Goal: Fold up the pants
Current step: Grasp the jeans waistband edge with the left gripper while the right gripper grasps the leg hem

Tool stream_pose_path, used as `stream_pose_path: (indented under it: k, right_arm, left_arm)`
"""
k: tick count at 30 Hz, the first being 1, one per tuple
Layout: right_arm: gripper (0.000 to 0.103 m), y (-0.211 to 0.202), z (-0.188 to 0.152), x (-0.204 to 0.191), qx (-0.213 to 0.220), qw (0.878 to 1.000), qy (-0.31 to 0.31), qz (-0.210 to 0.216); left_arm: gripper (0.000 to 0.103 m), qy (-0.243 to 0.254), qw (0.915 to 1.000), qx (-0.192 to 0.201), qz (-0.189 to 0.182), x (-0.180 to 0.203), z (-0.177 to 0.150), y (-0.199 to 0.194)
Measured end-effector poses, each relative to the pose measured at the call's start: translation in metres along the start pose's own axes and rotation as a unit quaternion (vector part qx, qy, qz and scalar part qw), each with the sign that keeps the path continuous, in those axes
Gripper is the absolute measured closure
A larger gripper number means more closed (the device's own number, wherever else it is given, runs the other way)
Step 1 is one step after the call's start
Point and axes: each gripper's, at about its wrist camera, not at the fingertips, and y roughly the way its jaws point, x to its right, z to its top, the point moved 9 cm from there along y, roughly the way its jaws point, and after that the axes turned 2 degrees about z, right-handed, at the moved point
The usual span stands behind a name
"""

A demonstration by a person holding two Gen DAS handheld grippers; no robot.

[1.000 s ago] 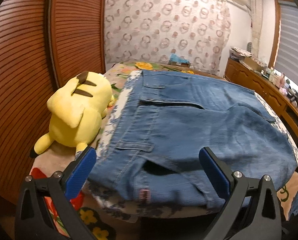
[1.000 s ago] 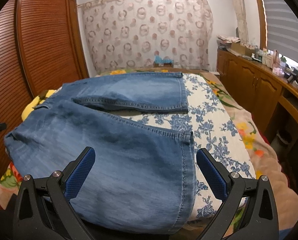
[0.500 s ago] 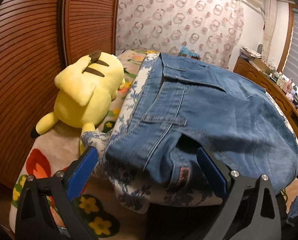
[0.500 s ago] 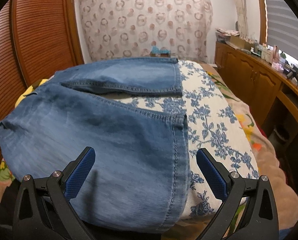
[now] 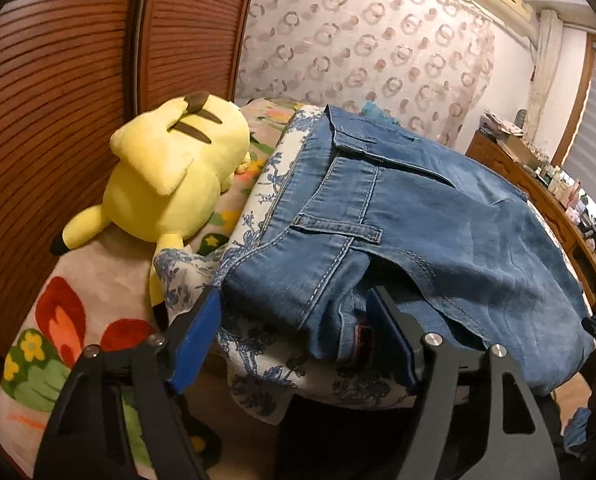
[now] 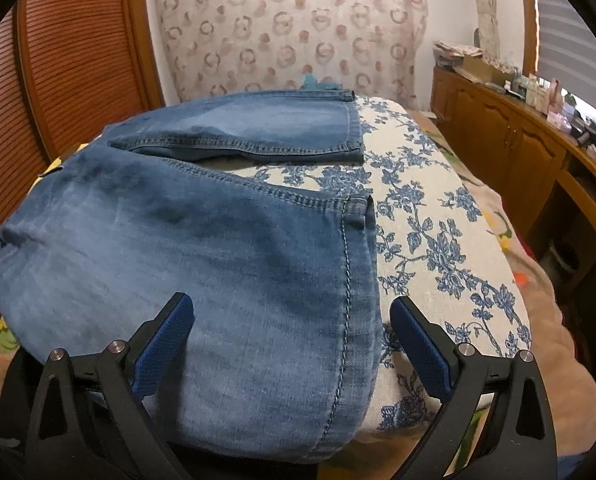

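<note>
Blue denim pants (image 5: pixel 417 216) lie spread on a white cloth with blue flowers (image 5: pixel 258 344). In the left wrist view the waistband corner, with a belt loop and a pink label, hangs over the near edge. My left gripper (image 5: pixel 298 340) is open, its jaws on either side of that corner. In the right wrist view the two legs (image 6: pixel 202 256) lie apart, hems to the right. My right gripper (image 6: pixel 294 344) is open, its jaws astride the near leg close to its hem.
A yellow plush toy (image 5: pixel 170 184) lies left of the pants on a flowered blanket (image 5: pixel 58 332). Brown slatted wardrobe doors (image 5: pixel 58 80) stand to the left. A wooden sideboard (image 6: pixel 517 148) with clutter runs along the right. A patterned curtain (image 6: pixel 290 28) hangs behind.
My left gripper has moved left and closer to the waistband corner, and its jaws have narrowed. My right gripper has moved closer over the near leg.
</note>
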Motion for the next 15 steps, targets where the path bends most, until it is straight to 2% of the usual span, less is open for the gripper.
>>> stream_pose_path:
  k: [1, 3, 4, 9, 11, 15]
  right_arm:
    - [0.002, -0.001, 0.0, 0.0, 0.0, 1.0, -0.002, -0.001]
    - [0.003, -0.003, -0.002, 0.002, -0.002, 1.0, -0.004, -0.003]
    - [0.004, -0.003, -0.003, 0.003, -0.004, 1.0, -0.005, -0.003]
    - [0.005, -0.001, -0.006, 0.008, -0.013, 1.0, -0.007, -0.005]
    - [0.006, -0.001, -0.006, 0.008, -0.015, 1.0, -0.009, -0.005]
    - [0.008, -0.001, -0.008, 0.009, -0.02, 1.0, -0.018, -0.006]
  left_arm:
    - [0.031, -0.004, 1.0, 0.0, -0.002, 0.0, 0.0, 0.0]
    - [0.041, 0.0, 1.0, 0.007, -0.002, 0.002, 0.002, 0.0]
    - [0.05, 0.004, 0.9999, 0.01, 0.001, 0.002, 0.004, -0.001]
    - [0.068, -0.008, 0.9996, 0.014, -0.024, 0.004, 0.013, -0.001]
    - [0.084, -0.006, 0.9993, 0.017, -0.032, 0.008, 0.015, -0.002]
    - [0.091, 0.021, 0.9992, 0.027, -0.019, 0.021, 0.018, -0.001]
